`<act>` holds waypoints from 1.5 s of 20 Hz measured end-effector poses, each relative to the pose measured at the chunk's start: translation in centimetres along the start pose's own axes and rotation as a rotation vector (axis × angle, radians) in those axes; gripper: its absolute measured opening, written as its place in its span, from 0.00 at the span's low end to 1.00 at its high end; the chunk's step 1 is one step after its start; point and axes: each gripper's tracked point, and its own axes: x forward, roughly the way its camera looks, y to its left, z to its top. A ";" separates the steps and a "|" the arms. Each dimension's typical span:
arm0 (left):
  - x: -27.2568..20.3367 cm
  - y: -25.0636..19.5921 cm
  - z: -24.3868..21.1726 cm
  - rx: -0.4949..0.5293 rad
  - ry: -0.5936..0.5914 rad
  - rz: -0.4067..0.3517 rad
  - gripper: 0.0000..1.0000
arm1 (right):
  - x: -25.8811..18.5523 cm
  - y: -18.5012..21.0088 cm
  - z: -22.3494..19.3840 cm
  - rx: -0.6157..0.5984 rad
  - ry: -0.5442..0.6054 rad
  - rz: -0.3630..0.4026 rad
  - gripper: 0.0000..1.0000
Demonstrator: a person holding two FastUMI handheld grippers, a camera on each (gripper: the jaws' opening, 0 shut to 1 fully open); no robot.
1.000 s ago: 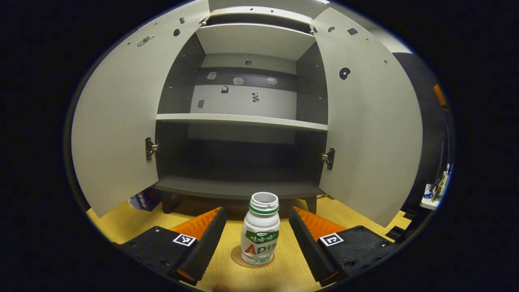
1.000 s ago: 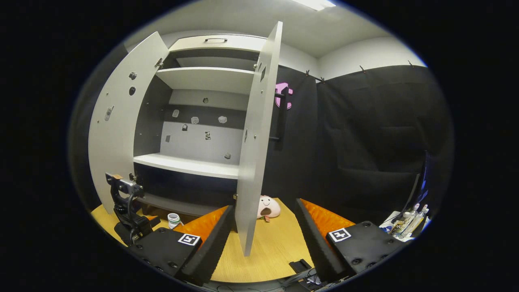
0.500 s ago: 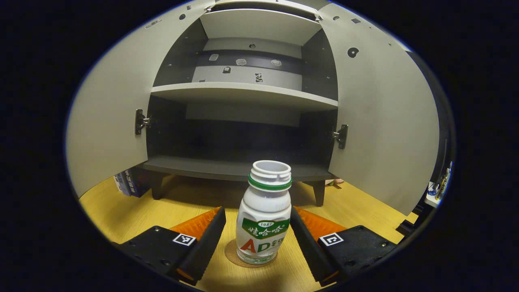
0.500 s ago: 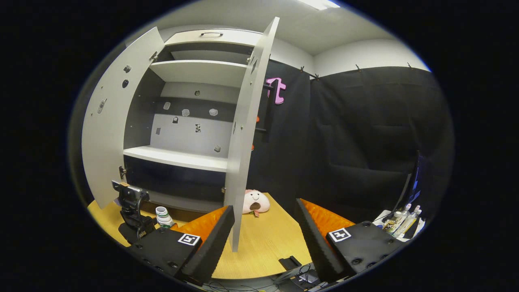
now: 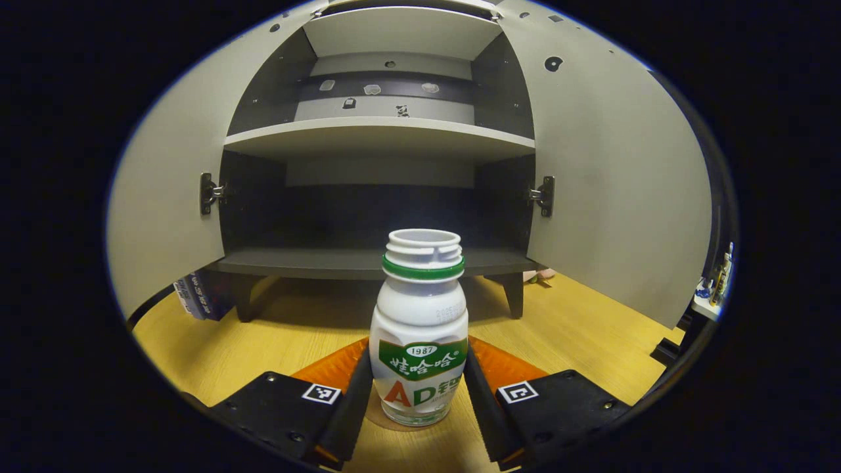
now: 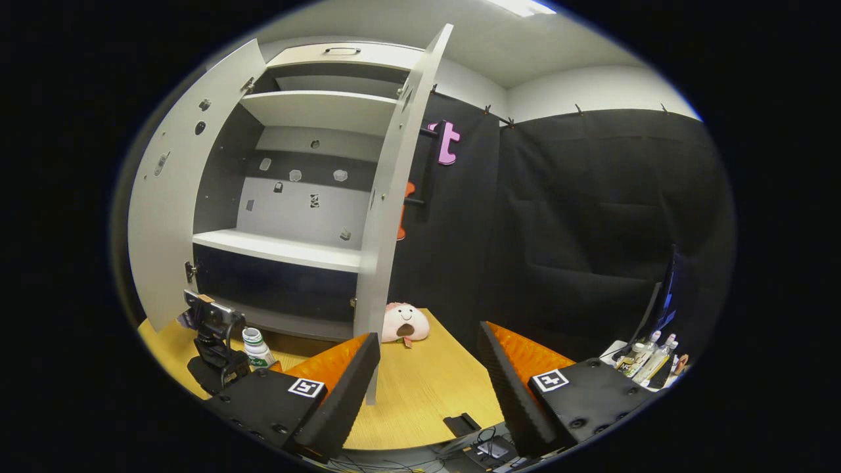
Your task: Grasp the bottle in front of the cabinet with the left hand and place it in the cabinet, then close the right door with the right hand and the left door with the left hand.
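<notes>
The cabinet (image 5: 381, 138) takes up the upper half of the left gripper view, with both doors swung wide: the left door (image 5: 164, 203) at the left of the frame, the right door (image 5: 611, 190) at the right. Its lower shelf (image 5: 368, 261) is dark and bare. In the right gripper view the right door (image 6: 387, 223) stands edge-on at centre. The wooden tabletop (image 5: 263, 341) spreads across the lower part of the left gripper view.

The bottle (image 5: 419, 328) stands upright and uncapped on a round coaster at lower centre, in front of the cabinet. The left gripper (image 5: 417, 394) has a finger close against each side of the bottle; whether both press on it I cannot tell. The right gripper (image 6: 427, 378), at the bottom of its view, holds its fingers wide apart around nothing. A pink plush toy (image 6: 405, 324) lies on the tabletop beside the right door.
</notes>
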 end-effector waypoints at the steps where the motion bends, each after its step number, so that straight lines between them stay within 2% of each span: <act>1: -0.5 0.0 0.7 -0.001 -0.005 -0.002 0.73 | 0.0 -0.2 0.0 0.007 -0.002 -0.004 0.99; 6: -3.0 0.9 5.4 0.051 -0.050 0.004 0.73 | 0.1 -0.9 0.8 0.008 -0.037 -0.002 0.98; 13: -7.2 5.3 14.2 -0.007 -0.111 0.065 0.72 | -0.5 -1.7 1.3 0.026 -0.075 0.018 0.99; 19: -8.3 7.6 21.9 -0.048 -0.113 0.073 0.72 | -0.6 -2.7 1.2 0.034 -0.077 0.031 0.99; 24: -6.7 8.3 28.3 -0.058 -0.134 0.040 0.72 | -0.8 -4.3 1.2 0.045 -0.078 0.013 0.99; 27: -4.6 8.5 31.4 -0.013 -0.133 0.030 0.72 | -1.0 -5.0 1.1 0.058 -0.076 0.001 0.99; 30: -1.7 8.1 34.1 -0.017 -0.121 0.007 0.72 | -1.2 -5.8 0.9 0.059 -0.070 -0.014 0.99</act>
